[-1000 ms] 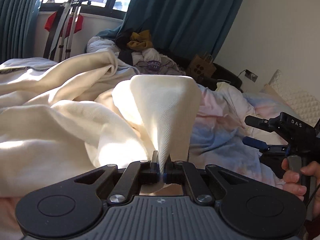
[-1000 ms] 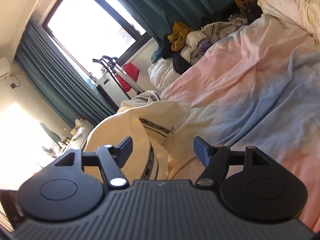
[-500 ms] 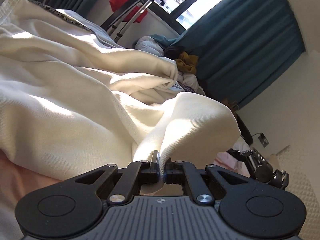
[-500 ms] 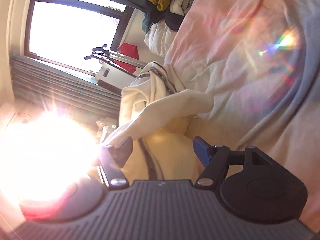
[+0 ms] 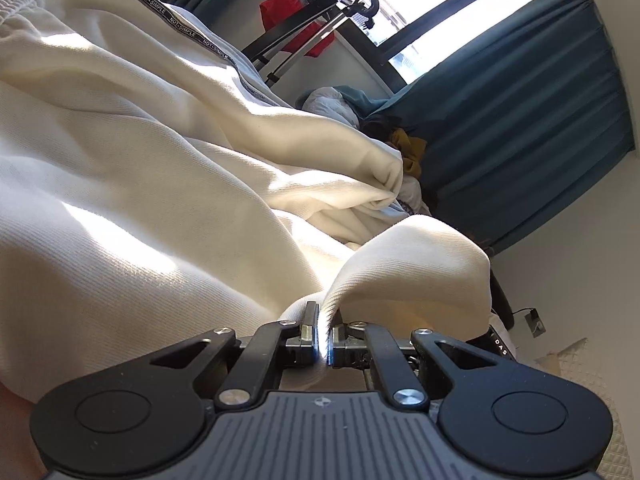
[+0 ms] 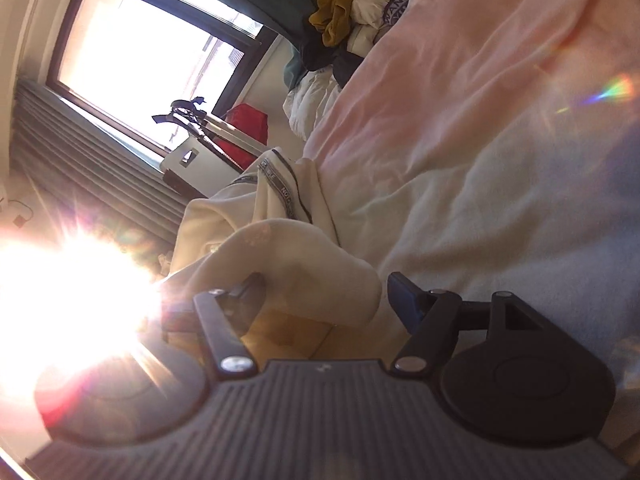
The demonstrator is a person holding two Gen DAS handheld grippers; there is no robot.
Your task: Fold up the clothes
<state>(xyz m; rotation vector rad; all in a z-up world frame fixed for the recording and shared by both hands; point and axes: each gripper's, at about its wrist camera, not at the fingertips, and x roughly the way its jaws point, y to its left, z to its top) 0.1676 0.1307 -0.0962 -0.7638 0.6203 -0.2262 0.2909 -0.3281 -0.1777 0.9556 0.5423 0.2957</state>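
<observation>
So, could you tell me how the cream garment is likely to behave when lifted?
Probably floppy: the cream garment drapes in soft folds from the left gripper. It looks thick, so likely fairly heavy, and the ribbed weave should resist slipping.

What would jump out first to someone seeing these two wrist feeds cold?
In the left wrist view, the cream garment fills most of the frame, with a fold of it pinched in the shut left gripper at bottom centre. In the right wrist view, a sun flare whites out the lower left, beside the open right gripper, which has cream cloth bulging between its fingers over the pink and blue bedsheet.
</observation>
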